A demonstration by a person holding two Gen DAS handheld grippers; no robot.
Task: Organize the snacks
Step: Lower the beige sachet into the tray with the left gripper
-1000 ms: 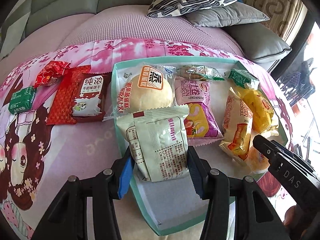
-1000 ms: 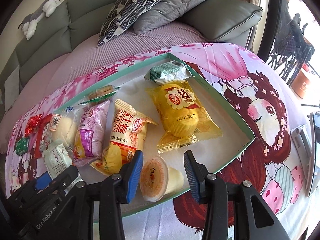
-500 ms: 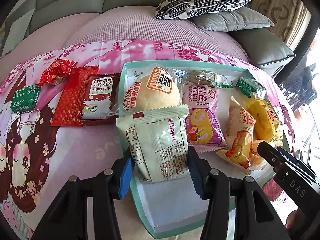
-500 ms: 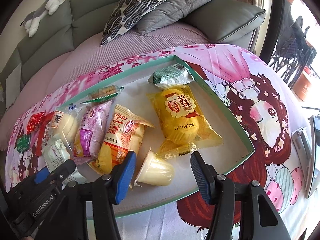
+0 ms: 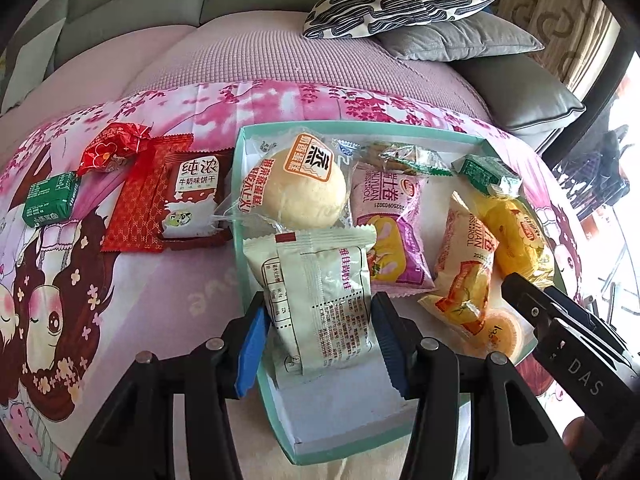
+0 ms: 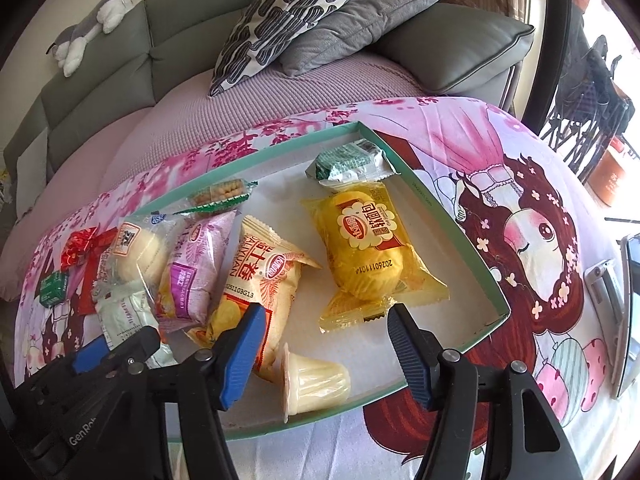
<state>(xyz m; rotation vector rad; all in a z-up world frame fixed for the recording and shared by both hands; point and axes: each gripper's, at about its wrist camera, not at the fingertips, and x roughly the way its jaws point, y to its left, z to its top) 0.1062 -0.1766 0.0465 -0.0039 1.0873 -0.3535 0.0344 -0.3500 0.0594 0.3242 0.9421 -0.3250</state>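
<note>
A shallow teal-rimmed tray lies on a pink cartoon cloth and holds several snack packs. My left gripper is shut on a pale green packet, held over the tray's near left corner. My right gripper is open above the tray's front edge. A small jelly cup lies on its side in the tray between the right fingers, free of them. In the tray are a bun pack, a purple roll pack, an orange roll pack and a yellow cake pack.
Left of the tray on the cloth lie a red biscuit pack, a red candy and a small green pack. A sofa with cushions is behind. A flat device lies at the right.
My right gripper has opened wide and let the jelly cup go; the cup has tipped onto its side in the tray. My left gripper still holds the pale green packet and has drifted slightly.
</note>
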